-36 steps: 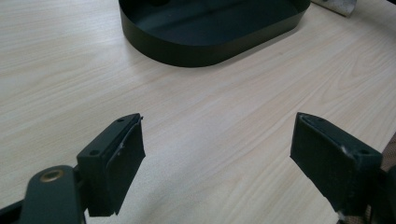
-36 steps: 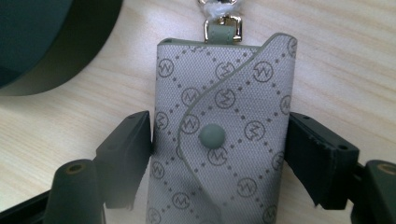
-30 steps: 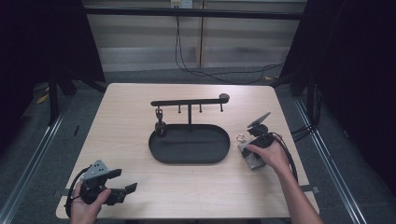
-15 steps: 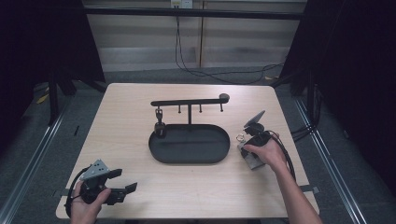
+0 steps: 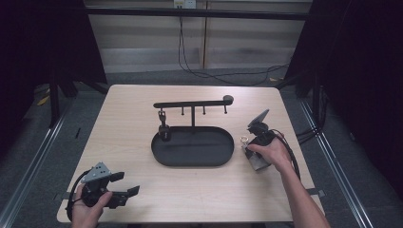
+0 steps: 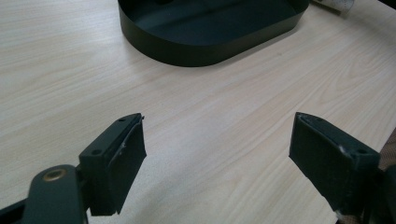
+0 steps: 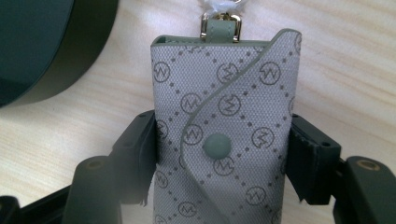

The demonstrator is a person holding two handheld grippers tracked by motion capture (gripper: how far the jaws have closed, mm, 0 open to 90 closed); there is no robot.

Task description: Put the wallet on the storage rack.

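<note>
A pale wooden table [image 5: 133, 118] carries a black oval tray [image 5: 192, 156] with a hook rack. Right of it, the right gripper [image 7: 219, 154] pinches a grey monogrammed key pouch [image 7: 224, 140] by its sides; light, soft fabric, best gripped mid-body below the clasp ring. The left gripper [image 6: 217, 149] hovers spread, empty

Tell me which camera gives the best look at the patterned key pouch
The right gripper view: the grey key pouch lies close up between the right gripper jaws, showing its monogram print, snap button and metal clasp. In the high view it is a small grey shape under the person's hand. The left gripper view catches only a pale corner.
</note>
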